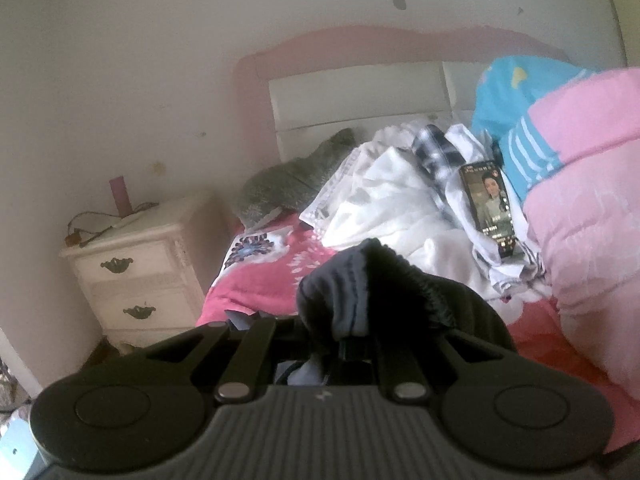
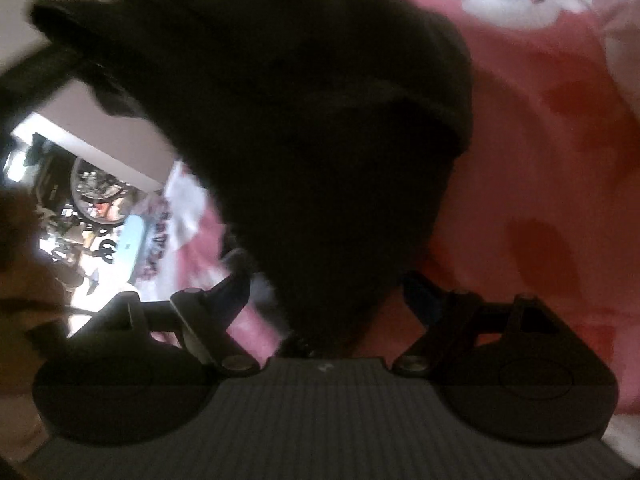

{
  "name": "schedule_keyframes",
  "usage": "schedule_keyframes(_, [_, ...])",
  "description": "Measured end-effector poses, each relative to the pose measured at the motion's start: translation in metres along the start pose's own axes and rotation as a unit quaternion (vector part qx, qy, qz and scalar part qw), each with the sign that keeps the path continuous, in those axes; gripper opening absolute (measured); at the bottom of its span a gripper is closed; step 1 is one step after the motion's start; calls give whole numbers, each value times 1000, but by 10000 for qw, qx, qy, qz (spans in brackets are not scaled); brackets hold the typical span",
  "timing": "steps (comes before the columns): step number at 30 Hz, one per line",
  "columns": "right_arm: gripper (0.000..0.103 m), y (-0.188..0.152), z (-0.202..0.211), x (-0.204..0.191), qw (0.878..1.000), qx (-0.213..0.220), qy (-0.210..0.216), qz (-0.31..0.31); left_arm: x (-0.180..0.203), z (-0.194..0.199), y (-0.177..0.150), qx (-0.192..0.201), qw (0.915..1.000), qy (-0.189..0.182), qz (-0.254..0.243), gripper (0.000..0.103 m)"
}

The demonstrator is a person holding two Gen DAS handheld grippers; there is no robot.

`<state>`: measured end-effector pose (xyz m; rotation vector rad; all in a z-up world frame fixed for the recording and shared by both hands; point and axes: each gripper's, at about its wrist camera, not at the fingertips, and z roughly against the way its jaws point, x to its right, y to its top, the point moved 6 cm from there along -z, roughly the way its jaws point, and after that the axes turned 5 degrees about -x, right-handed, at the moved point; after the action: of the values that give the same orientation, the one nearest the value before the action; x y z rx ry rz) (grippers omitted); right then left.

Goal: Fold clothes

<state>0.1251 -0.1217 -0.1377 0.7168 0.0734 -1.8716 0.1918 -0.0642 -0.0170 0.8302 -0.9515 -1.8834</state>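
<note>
I have the left gripper clamped on a bunched edge of the dark garment, lifted over the near part of the pink bed. My right gripper stands spread wide, pads clear of cloth, though the same dark fabric hangs just ahead of its fingers. I judge this a regrasp partway through the fold. Next I need the right one to find a free edge or corner, close on it, then pull the garment taut and flat.
</note>
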Motion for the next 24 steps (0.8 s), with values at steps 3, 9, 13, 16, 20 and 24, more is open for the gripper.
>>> schedule_keyframes(3, [39, -4, -14, 2, 9993, -222, -27, 309, -6, 6, 0, 28, 9999, 41, 98, 11])
schedule_keyframes(9, [7, 3, 8, 8, 9982, 195, 2, 561, -25, 34, 5, 172, 9983, 460, 307, 11])
schedule_keyframes(13, [6, 22, 52, 2, 9920, 875, -47, 912, -38, 63, 16, 396, 9943, 787, 600, 10])
schedule_keyframes(16, [6, 36, 95, -8, 9797, 1500, -149, 1323, -44, 91, 29, 617, 9906, 978, 727, 10])
schedule_keyframes(20, [6, 51, 160, -20, 9527, 2380, -234, 1875, -46, 133, 51, 998, 9850, 1171, 779, 10])
schedule_keyframes(24, [6, 70, 218, -41, 9221, 3093, -84, 2325, -48, 179, 73, 1414, 9771, 1337, 856, 10])
